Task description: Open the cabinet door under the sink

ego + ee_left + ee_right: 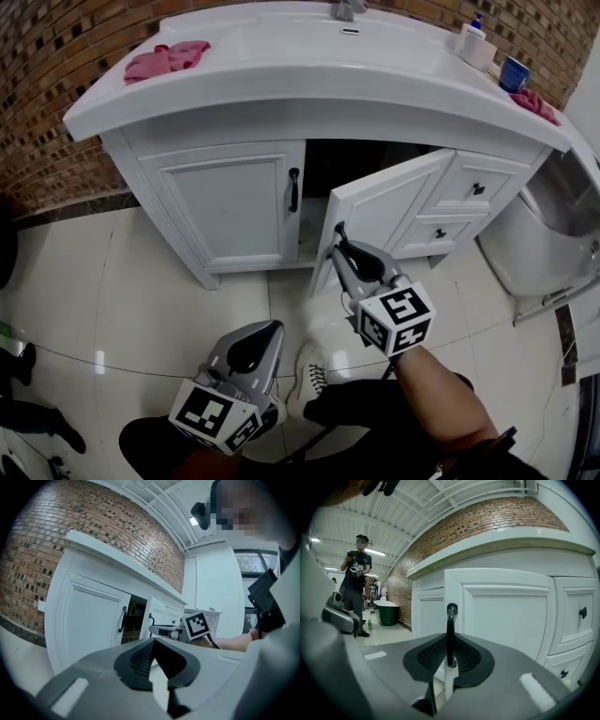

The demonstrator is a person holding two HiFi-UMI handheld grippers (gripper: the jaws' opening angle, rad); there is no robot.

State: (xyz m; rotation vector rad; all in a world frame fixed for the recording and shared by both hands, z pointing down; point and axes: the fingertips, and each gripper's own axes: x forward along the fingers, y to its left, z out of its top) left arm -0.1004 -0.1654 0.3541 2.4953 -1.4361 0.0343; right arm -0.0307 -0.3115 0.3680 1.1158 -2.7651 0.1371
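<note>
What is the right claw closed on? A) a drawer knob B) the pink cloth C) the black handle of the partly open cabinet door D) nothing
C: in the right gripper view the right claw pinches the black handle of the swung-out door.

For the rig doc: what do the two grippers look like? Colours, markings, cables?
Same build: left gripper and right gripper have grey bodies, black ribbed pads on the jaws, a white cube with black square markers. Thin dark cable at the right wrist. Right forearm unsleeved.
</note>
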